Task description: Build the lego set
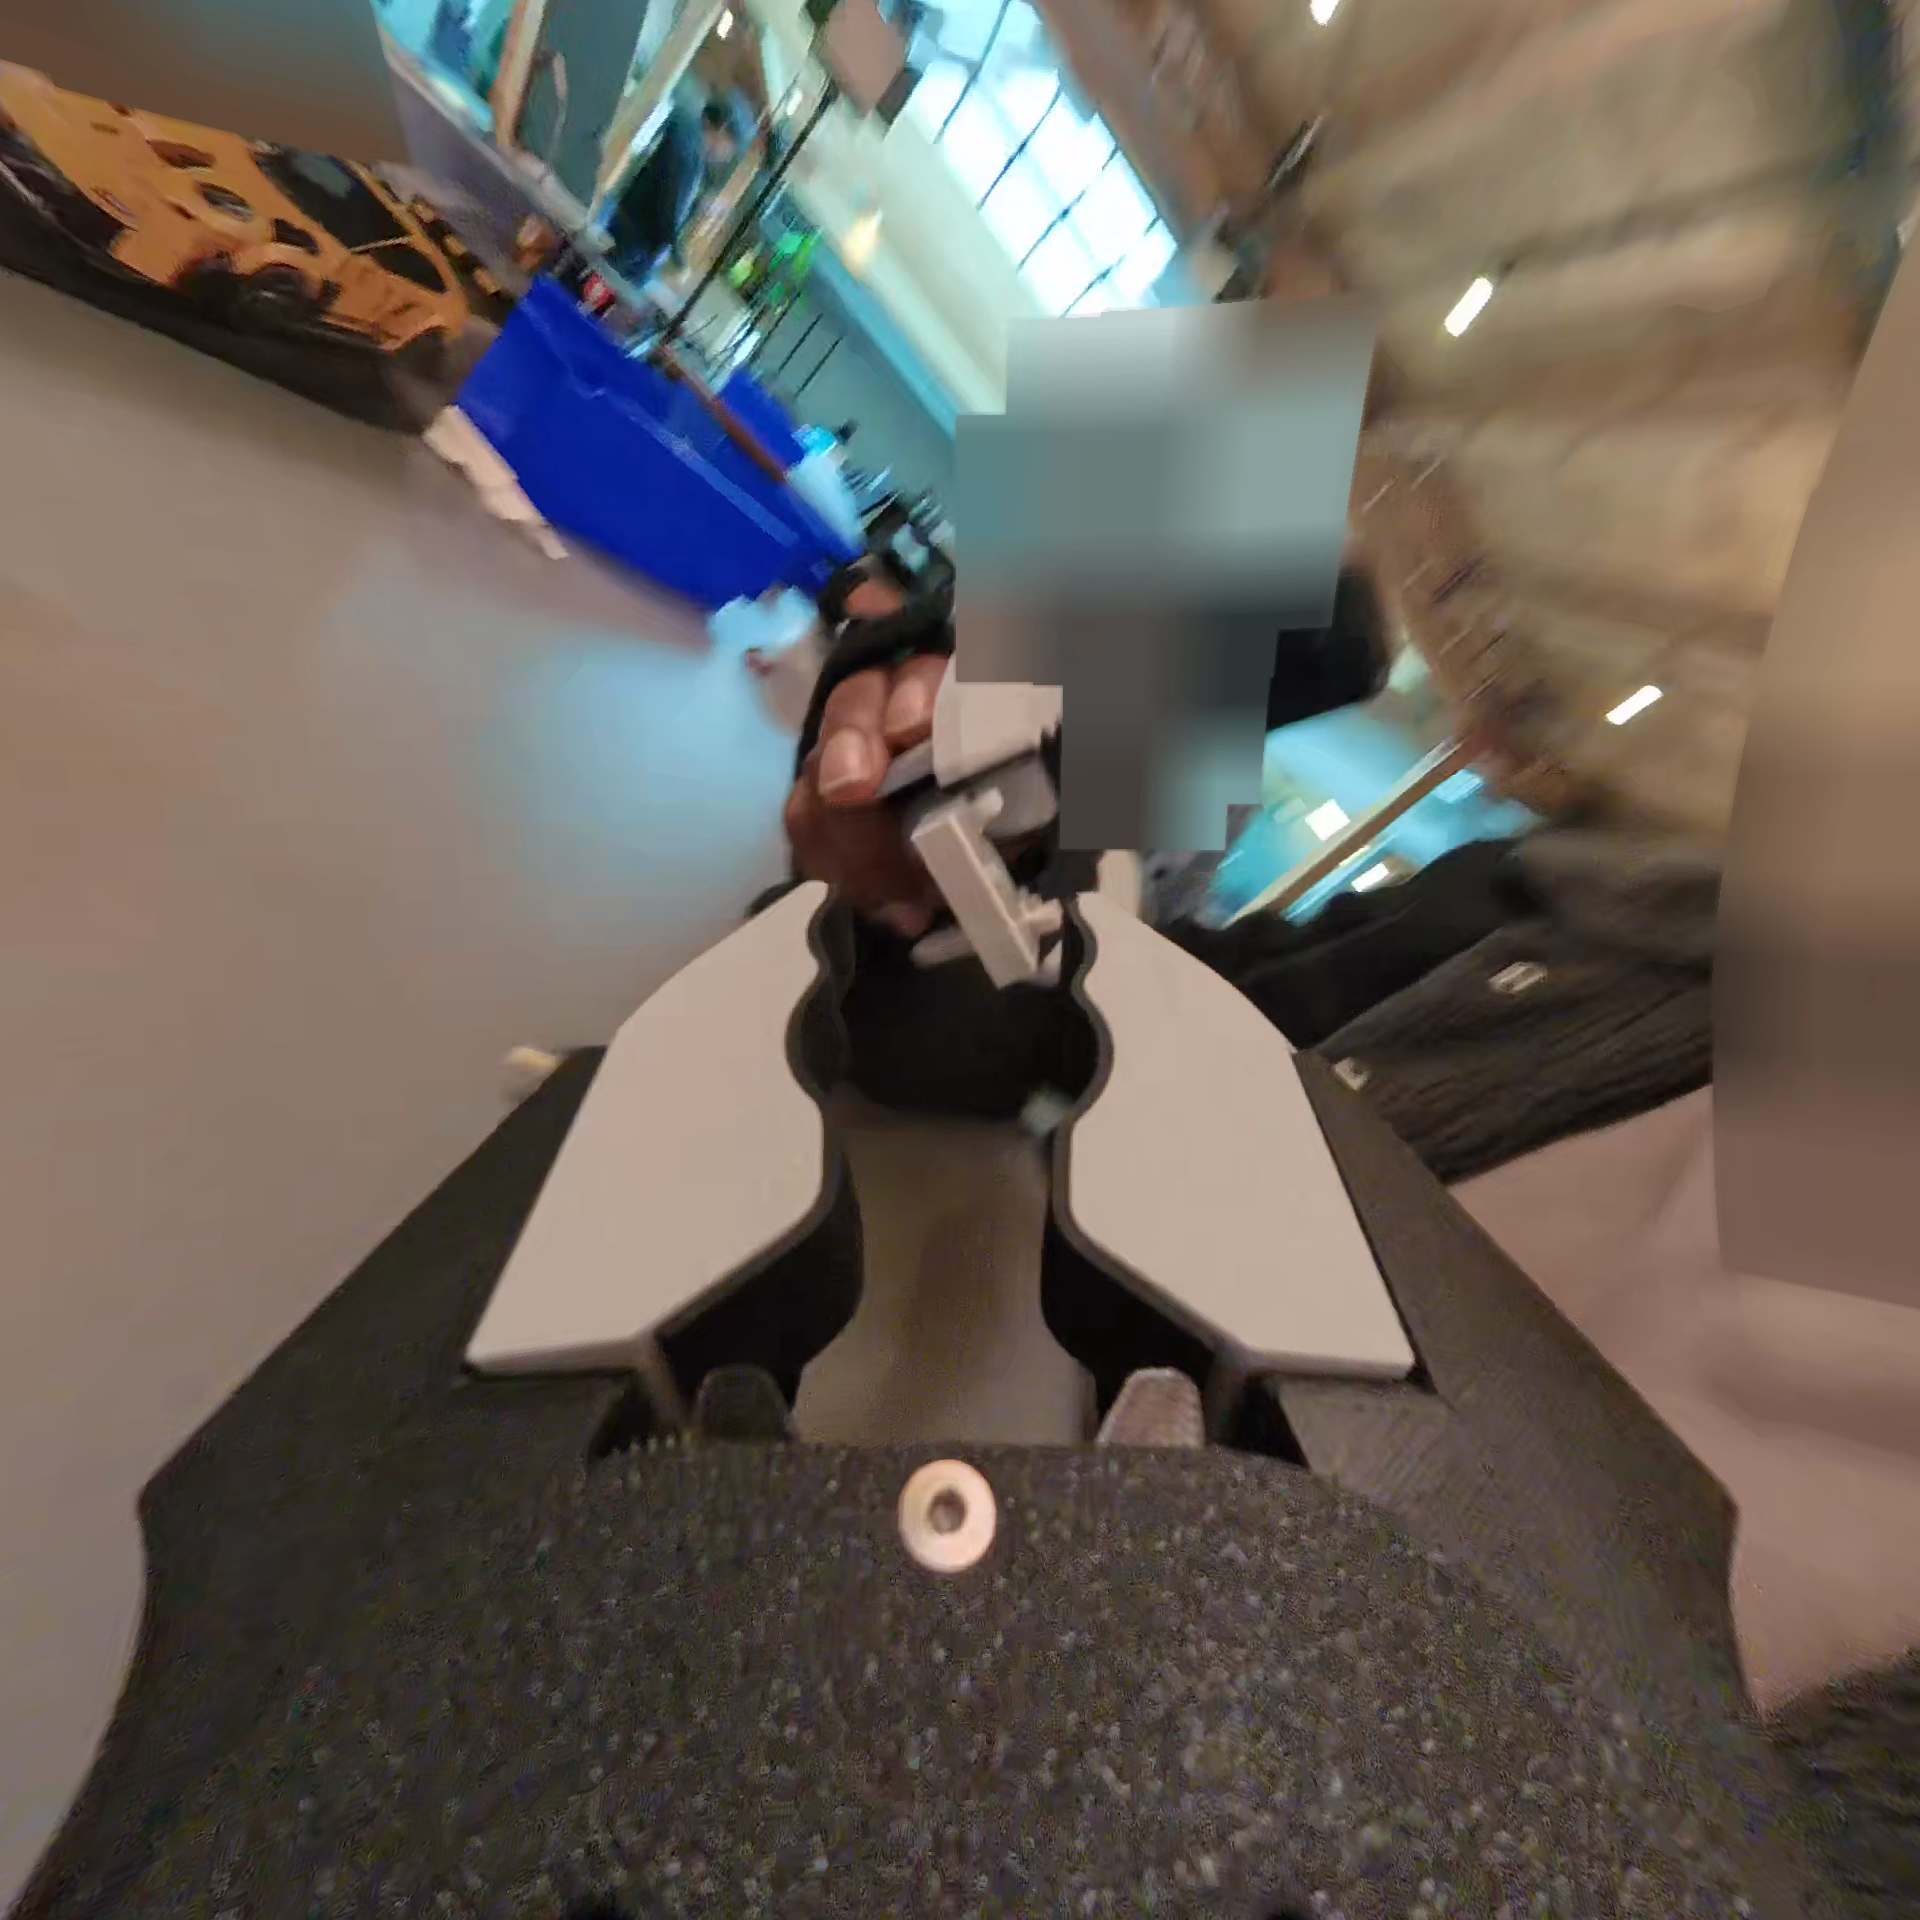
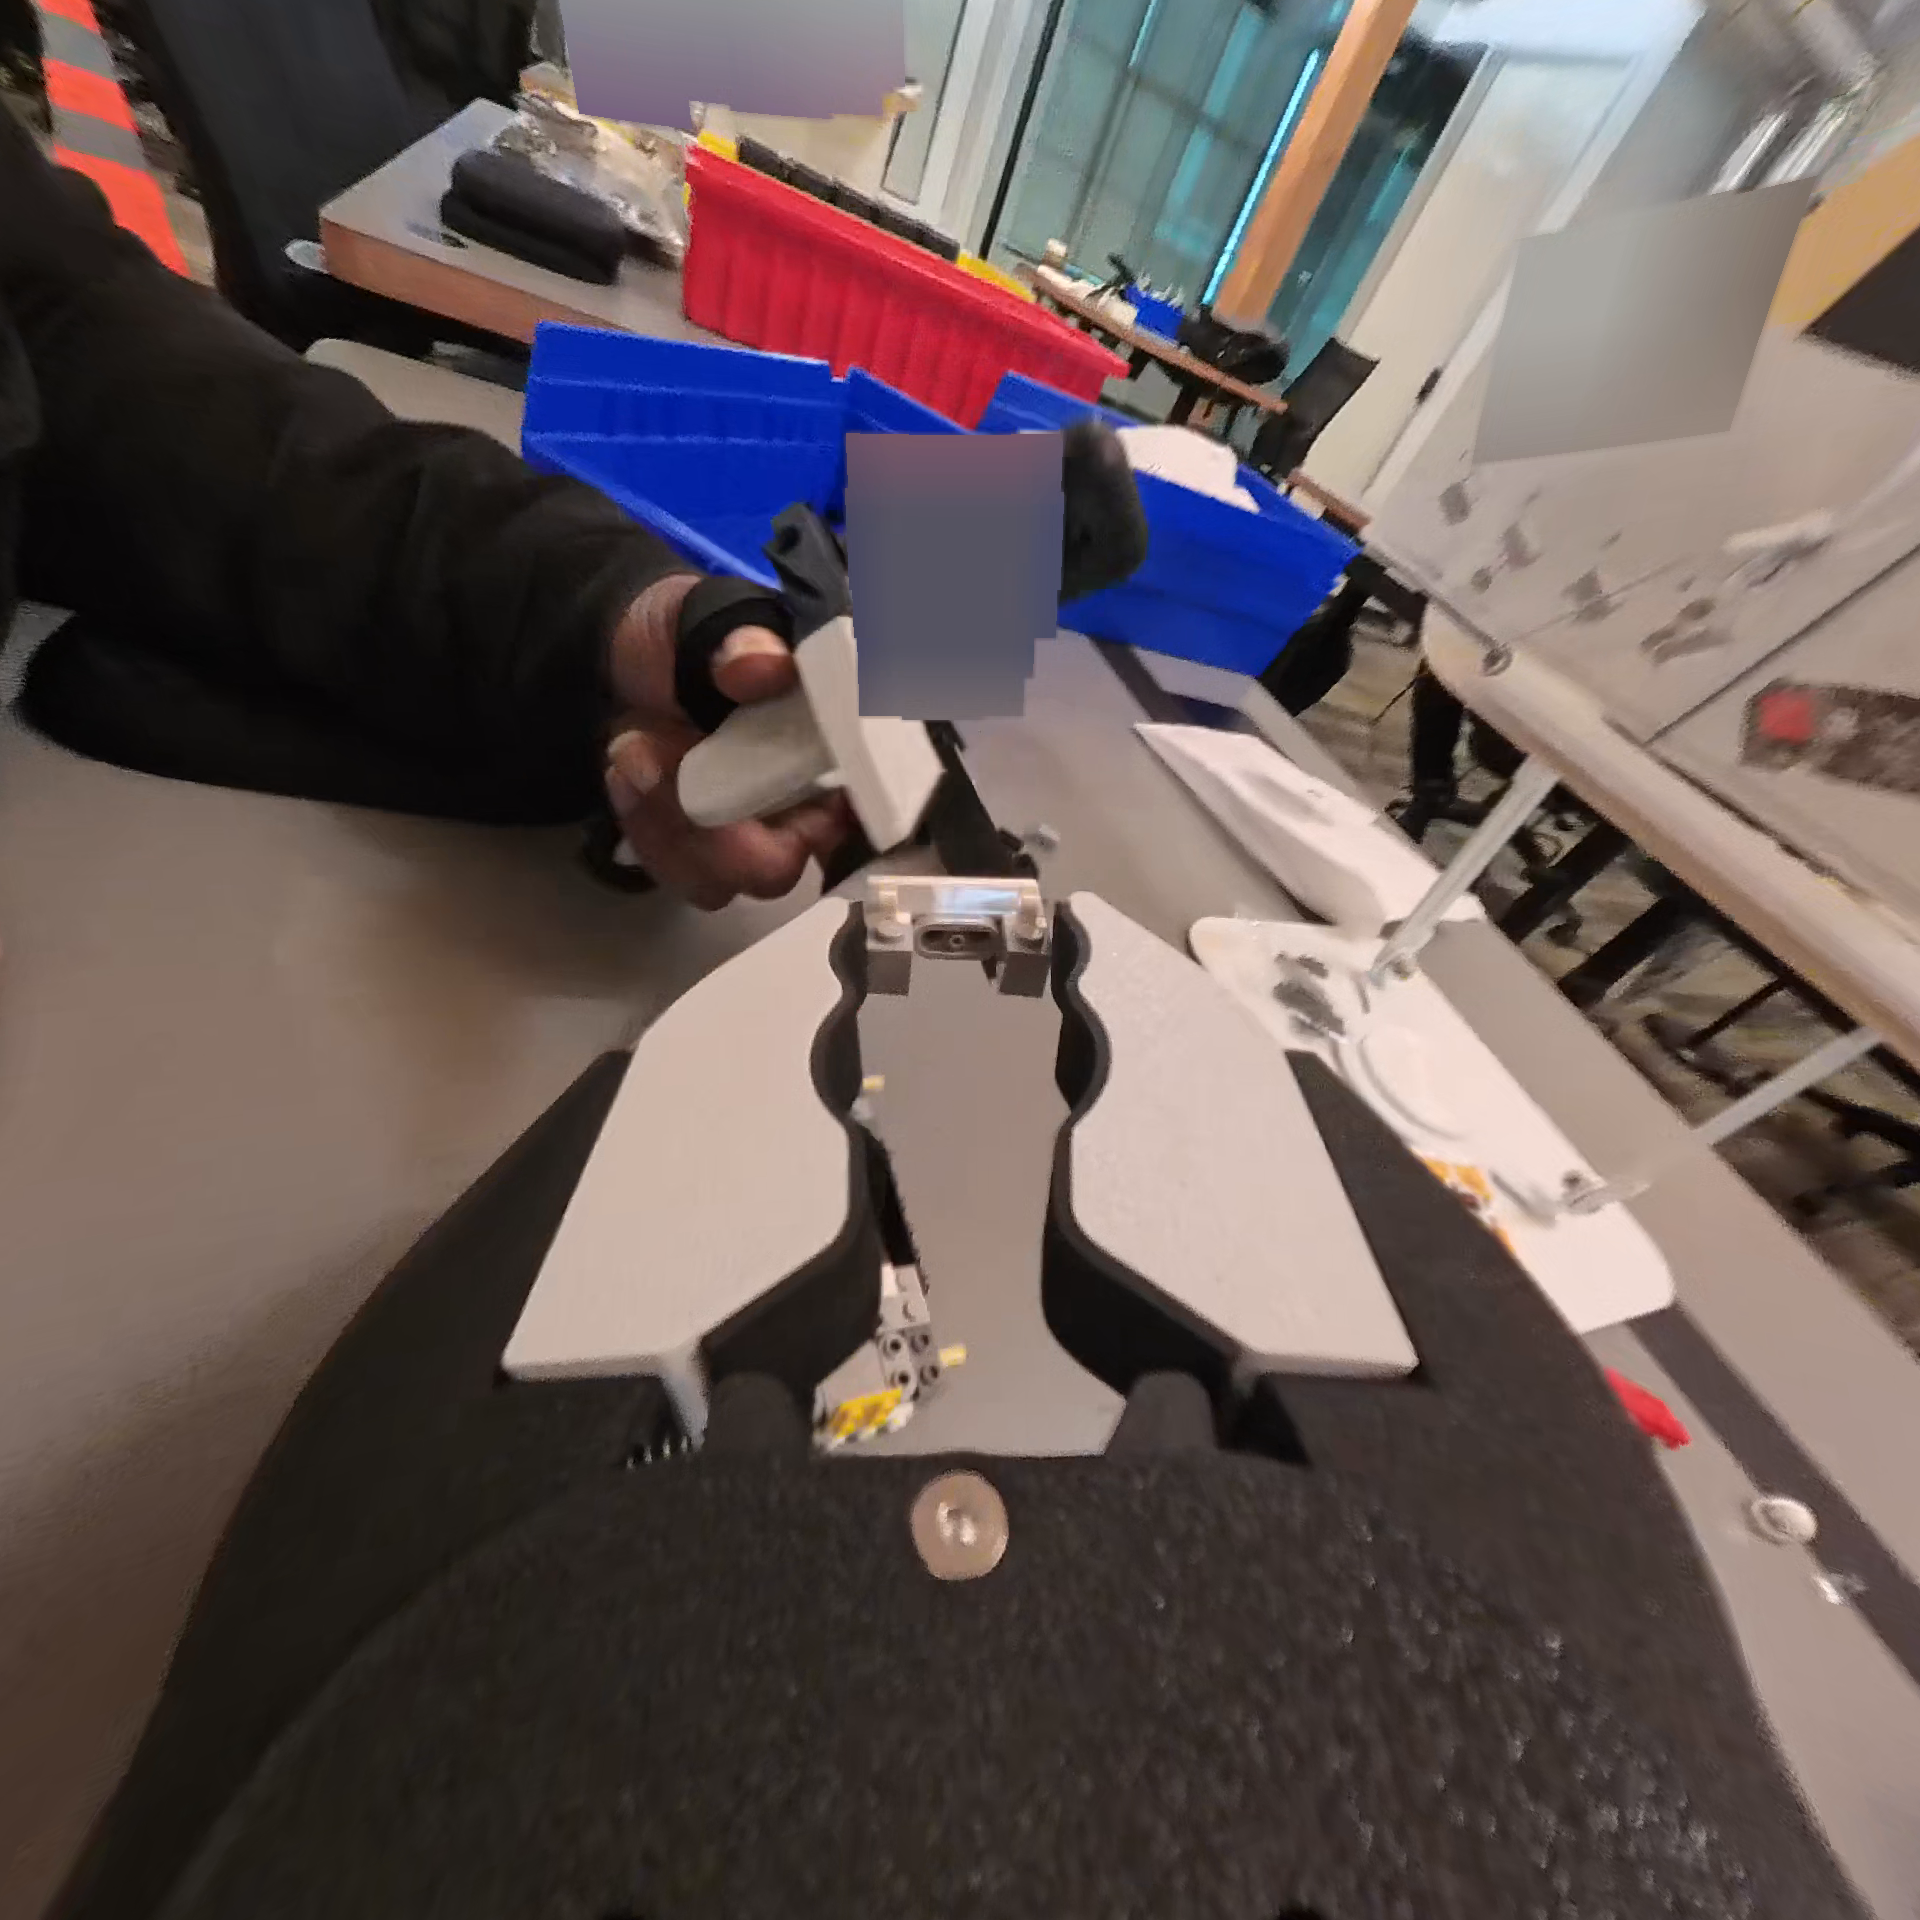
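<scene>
Right wrist view: right claw pinches a grey lego assembly at its fingertips above the counter. Beyond, the left claw seems spread, apparently empty; blue bins behind.

Grey lego piece, blue bins, red bin.
</scene>
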`<state>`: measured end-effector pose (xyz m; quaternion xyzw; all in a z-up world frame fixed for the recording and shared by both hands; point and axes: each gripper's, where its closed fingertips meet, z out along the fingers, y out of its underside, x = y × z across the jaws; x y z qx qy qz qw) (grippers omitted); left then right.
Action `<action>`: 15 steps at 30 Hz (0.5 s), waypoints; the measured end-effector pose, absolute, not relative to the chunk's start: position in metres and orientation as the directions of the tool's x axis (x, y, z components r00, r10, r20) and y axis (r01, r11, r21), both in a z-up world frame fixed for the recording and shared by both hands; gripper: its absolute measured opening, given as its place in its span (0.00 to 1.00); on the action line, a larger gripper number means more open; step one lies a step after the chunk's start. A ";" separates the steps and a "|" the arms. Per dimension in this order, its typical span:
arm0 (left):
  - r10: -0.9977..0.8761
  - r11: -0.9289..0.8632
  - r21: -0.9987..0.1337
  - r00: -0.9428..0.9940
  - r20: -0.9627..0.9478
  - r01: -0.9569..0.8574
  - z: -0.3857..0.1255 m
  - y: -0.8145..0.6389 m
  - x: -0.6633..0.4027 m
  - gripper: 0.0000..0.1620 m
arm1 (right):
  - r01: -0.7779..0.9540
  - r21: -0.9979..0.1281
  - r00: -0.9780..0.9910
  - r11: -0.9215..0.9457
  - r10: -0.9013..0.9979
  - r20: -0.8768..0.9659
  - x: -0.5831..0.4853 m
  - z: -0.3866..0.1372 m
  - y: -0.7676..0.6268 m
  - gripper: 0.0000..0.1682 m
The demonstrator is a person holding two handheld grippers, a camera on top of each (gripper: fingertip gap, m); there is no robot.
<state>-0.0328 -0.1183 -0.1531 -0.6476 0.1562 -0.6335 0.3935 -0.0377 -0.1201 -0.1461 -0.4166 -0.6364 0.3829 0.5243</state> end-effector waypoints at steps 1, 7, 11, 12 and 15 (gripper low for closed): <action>-0.665 -0.683 -0.642 0.069 0.744 0.349 -0.147 -0.118 -0.035 0.22 | 0.119 -0.922 -0.093 0.368 0.929 0.358 -0.039 -0.143 -0.122 0.20; -0.601 -0.756 -0.543 -0.060 0.797 0.365 -0.141 -0.124 -0.030 0.17 | 0.097 -0.919 -0.035 0.382 0.924 0.381 -0.042 -0.136 -0.121 0.20; -0.593 -0.766 -0.538 -0.065 0.802 0.351 -0.141 -0.127 -0.027 0.10 | 0.141 -0.875 0.014 0.462 0.883 0.469 -0.044 -0.140 -0.119 0.20; -0.590 -0.772 -0.541 -0.061 0.805 0.333 -0.143 -0.128 -0.027 0.09 | 0.149 -0.875 0.008 0.461 0.884 0.468 -0.045 -0.142 -0.120 0.20; -0.599 -0.773 -0.577 -0.004 0.801 0.262 -0.150 -0.128 -0.029 0.09 | 0.198 -0.880 -0.089 0.431 0.902 0.422 -0.040 -0.147 -0.122 0.20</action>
